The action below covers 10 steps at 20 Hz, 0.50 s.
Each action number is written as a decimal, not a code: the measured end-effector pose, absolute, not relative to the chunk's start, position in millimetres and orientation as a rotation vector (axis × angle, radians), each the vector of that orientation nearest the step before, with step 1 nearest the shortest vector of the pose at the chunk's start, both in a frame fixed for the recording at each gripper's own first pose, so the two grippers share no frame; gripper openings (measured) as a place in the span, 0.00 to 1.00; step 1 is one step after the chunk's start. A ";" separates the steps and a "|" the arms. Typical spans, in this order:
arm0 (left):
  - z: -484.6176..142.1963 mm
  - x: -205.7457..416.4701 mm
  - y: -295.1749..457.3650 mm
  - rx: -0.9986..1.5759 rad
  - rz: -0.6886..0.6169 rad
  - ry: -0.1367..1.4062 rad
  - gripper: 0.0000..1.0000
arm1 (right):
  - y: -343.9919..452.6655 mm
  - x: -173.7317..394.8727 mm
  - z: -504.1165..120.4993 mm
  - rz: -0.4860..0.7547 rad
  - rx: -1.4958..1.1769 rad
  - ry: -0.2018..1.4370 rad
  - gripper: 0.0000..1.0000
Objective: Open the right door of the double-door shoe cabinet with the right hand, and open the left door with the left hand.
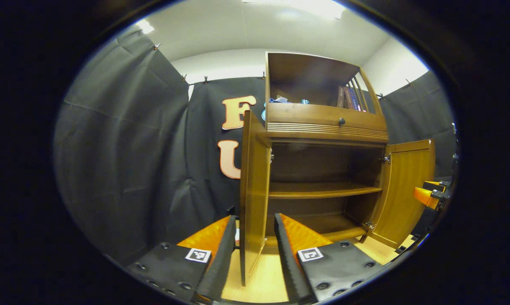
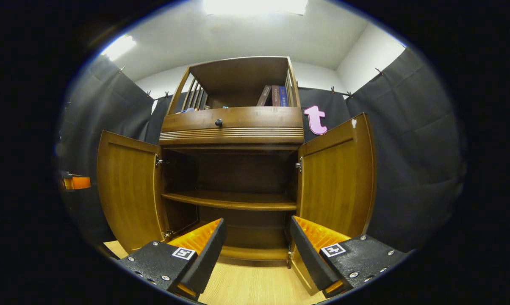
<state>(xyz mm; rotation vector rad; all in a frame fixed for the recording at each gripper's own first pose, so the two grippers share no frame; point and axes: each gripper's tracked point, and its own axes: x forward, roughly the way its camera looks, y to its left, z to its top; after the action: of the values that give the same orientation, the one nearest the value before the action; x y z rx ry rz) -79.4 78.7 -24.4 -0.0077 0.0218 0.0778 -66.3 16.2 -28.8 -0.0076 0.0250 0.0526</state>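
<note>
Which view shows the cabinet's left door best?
Right gripper view: the left door stands swung open with its whole inner face and hinge edge visible. In the left gripper view the same door is seen nearly edge-on between that gripper's open jaws, so little of its face shows.

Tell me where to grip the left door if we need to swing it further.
Take the left door by its free vertical edge, one finger on each face, coming straight on from the front. It stands edge-on between the left gripper's open fingers, and the panel is thin and flat. No handle can be made out on it, so the edge looks like the safest hold.
</note>
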 end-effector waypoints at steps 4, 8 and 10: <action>-12.3 -80.2 54.6 -0.010 0.054 0.000 0.80 | 3.3 -78.5 -13.2 0.052 -0.023 -0.006 0.92; -6.3 -75.3 38.9 -0.001 0.046 -0.005 0.92 | -8.7 -85.8 -6.2 0.040 -0.034 -0.019 0.98; -4.9 -71.5 32.7 0.003 0.038 -0.006 0.95 | -11.0 -88.0 -2.2 0.038 -0.033 -0.025 0.92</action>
<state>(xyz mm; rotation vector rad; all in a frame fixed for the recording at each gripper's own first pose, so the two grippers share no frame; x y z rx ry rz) -71.5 32.7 -4.9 0.0032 -0.0056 0.0375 -88.0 -11.0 -2.2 -0.0334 -0.0248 0.0378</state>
